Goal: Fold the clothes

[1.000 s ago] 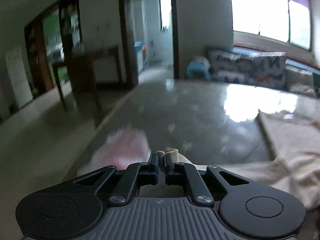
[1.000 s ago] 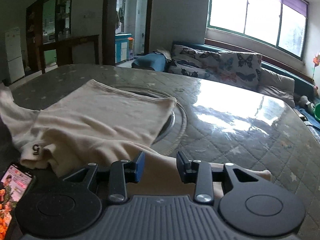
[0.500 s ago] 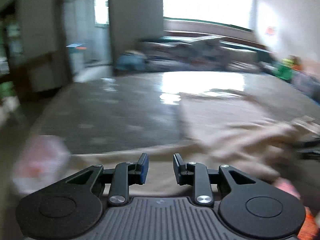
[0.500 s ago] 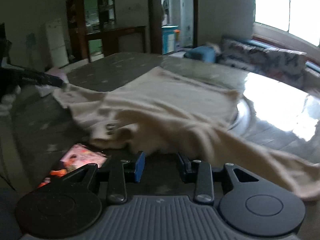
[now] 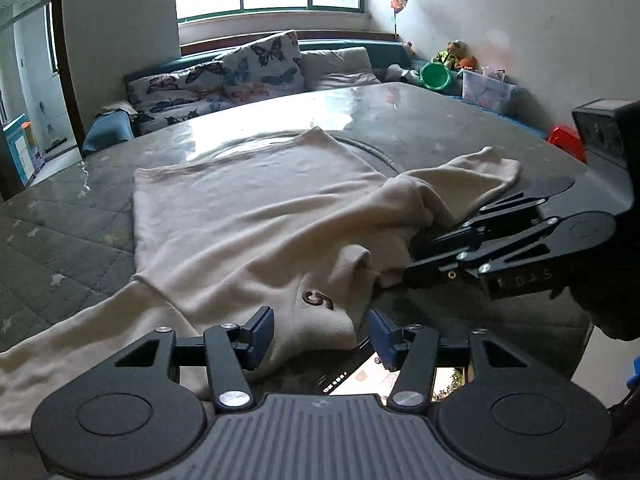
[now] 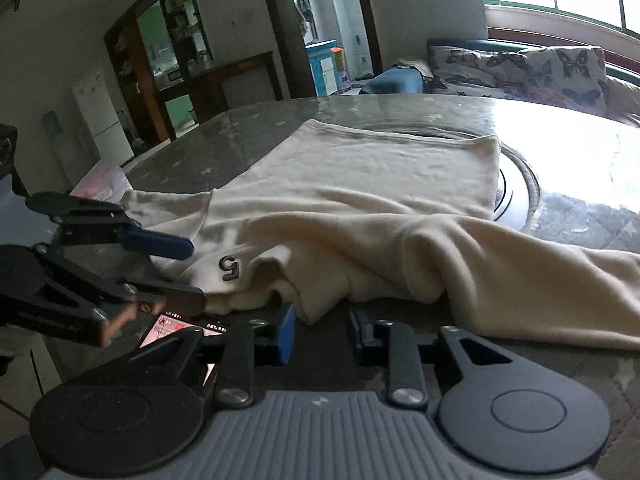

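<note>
A cream long-sleeved knit top with a small brown "5" stitched on it [image 5: 256, 216] lies spread over the round table with a quilted grey cover under glass [image 5: 60, 240], its body fairly flat and the collar end bunched near the edge, partly over a lit smartphone [image 5: 384, 376]. The left gripper [image 5: 320, 330] has its blue-padded jaws wide apart around the rumpled collar fold, gripping nothing; the right gripper [image 6: 320, 330] is likewise spread and empty, just short of the hem. The fabric looks soft, light and floppy, so I'd pinch it at the shoulder seams or a sleeve cuff, where doubled cloth gives purchase.
</note>
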